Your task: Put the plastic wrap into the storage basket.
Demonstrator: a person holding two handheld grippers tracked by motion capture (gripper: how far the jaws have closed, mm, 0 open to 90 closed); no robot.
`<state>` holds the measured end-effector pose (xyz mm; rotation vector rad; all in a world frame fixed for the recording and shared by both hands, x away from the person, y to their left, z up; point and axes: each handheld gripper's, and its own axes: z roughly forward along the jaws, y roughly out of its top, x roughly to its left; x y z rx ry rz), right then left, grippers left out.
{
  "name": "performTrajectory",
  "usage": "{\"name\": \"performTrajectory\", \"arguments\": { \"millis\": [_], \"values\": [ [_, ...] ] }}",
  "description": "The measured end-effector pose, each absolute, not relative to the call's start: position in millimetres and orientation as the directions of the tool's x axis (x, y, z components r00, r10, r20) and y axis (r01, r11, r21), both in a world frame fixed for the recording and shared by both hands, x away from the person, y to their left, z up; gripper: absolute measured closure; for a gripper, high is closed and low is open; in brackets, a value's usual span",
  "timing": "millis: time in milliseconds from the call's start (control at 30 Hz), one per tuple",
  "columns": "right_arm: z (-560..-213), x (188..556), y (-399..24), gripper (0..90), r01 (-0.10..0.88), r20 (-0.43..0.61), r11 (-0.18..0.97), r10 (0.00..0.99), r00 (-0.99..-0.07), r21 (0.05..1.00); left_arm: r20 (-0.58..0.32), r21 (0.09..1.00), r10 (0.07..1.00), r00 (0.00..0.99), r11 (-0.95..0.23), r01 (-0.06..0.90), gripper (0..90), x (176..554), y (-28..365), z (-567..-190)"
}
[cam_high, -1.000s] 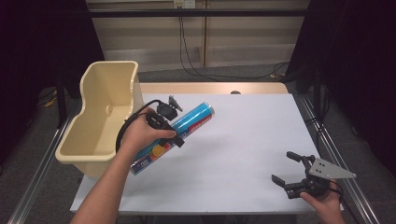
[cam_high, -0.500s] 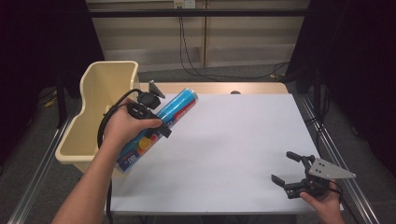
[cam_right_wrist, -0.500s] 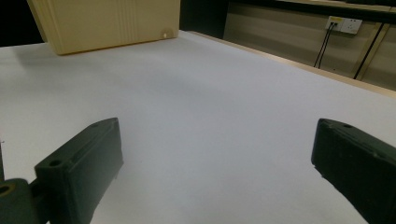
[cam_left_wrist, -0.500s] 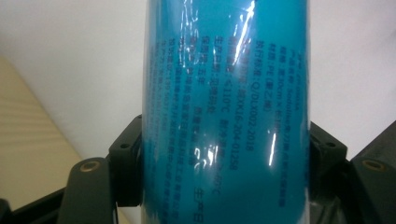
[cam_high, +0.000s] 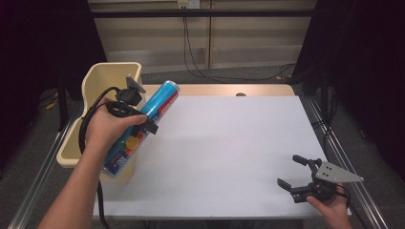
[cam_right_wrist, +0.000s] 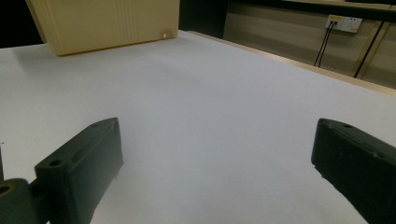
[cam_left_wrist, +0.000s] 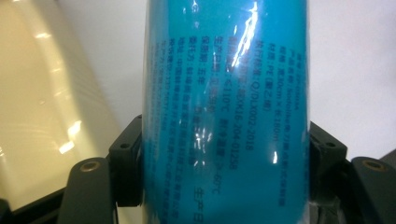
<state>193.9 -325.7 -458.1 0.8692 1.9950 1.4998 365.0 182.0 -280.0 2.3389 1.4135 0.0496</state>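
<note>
The blue tube (cam_high: 143, 125) was clamped between the jaws of the left gripper (cam_high: 138, 112) and held tilted in the air, just beside the cream bin (cam_high: 95, 83) at the left edge of the white table (cam_high: 229, 152). The right gripper (cam_high: 295, 172) was kept spread and empty, low over the table's near right corner.

Right gripper (cam_right_wrist: 217, 172): two black jaws rise from the bottom edge, standing wide apart, nothing between them. Below and ahead of them lies the white table (cam_right_wrist: 210, 107), bare. A cream bin (cam_right_wrist: 107, 23) stands at the far left corner of the table, its ribbed wall facing the camera. Beyond the table's wooden edge, a wall socket (cam_right_wrist: 345, 22) with two dark cables hanging down.
</note>
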Motion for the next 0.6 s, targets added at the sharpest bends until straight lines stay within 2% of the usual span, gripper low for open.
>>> {"name": "performTrajectory", "arguments": {
  "millis": [600],
  "values": [
    [-458,194,-322,1.2,0.195,-0.014,0.199,0.735,-0.678,0.96,-0.159,0.368,0.94,0.303,-0.229,0.901,32.2,356,239,-270]
  ]
}}
